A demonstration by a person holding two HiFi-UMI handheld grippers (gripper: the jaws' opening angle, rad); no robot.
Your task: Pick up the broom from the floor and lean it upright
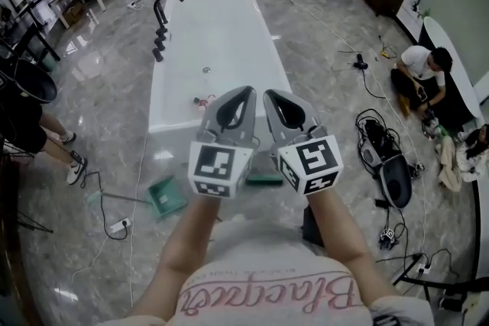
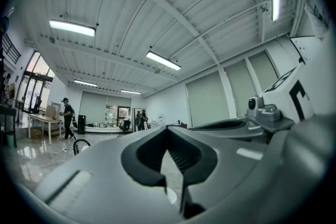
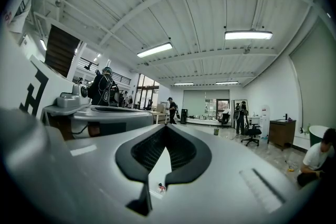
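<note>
In the head view my left gripper [image 1: 247, 92] and right gripper [image 1: 270, 95] are held up side by side at chest height, pointing forward over the near end of a long white table [image 1: 221, 42]. Both are shut with nothing between the jaws. The left gripper view shows its jaw tips [image 2: 168, 129] meeting, and the right gripper view shows the same [image 3: 167, 127]. On the floor below, a green strip [image 1: 264, 180] that looks like the broom head shows between the grippers; its handle is hidden. A green dustpan [image 1: 167, 197] with a long handle lies on the floor to the left.
A black curved stand [image 1: 163, 8] and small items [image 1: 205, 101] sit on the table. A person [image 1: 422, 69] sits on the floor at right among cables, with a black bag [image 1: 394, 176] nearby. Another person [image 1: 34, 130] stands at left, and a power strip [image 1: 120, 226] lies near the dustpan.
</note>
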